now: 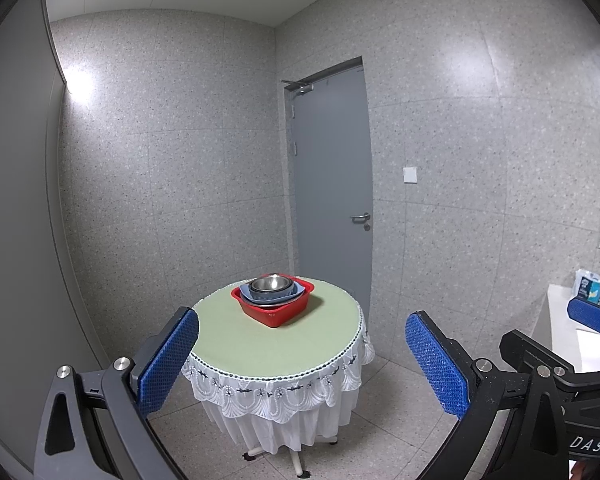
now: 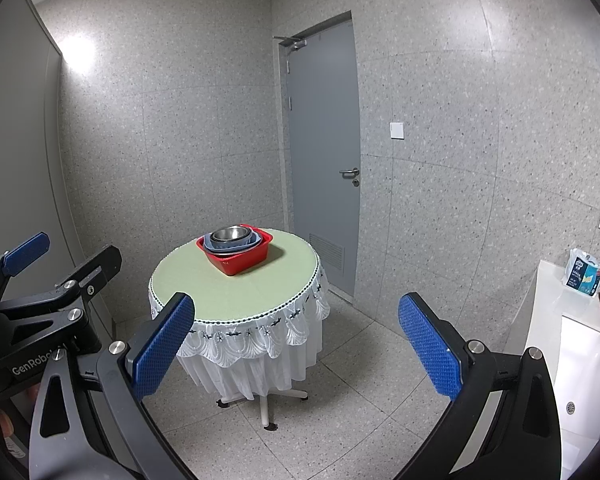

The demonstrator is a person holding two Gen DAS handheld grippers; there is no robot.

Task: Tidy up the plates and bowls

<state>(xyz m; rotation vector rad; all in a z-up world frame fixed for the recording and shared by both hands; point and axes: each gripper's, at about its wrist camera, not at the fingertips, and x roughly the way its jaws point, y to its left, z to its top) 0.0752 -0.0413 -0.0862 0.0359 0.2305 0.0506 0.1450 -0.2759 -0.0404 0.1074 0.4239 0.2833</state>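
A red square basin (image 1: 274, 312) stands on a round table with a green top (image 1: 268, 344), near its far side. In it sit a blue-grey plate (image 1: 290, 295) and a steel bowl (image 1: 271, 282) stacked on top. The same basin (image 2: 240, 261), plate (image 2: 236, 245) and bowl (image 2: 230, 233) show in the right wrist view on the table (image 2: 240, 292). My left gripper (image 1: 302, 356) is open and empty, well short of the table. My right gripper (image 2: 296, 338) is open and empty, also short of the table.
A white lace cloth (image 1: 284, 392) hangs around the table, which stands on a wheeled foot (image 2: 265, 402). A grey door (image 1: 332, 184) is behind it. A white counter (image 2: 548, 320) with a sink and a tissue pack (image 2: 585, 272) is at the right. The floor is speckled tile.
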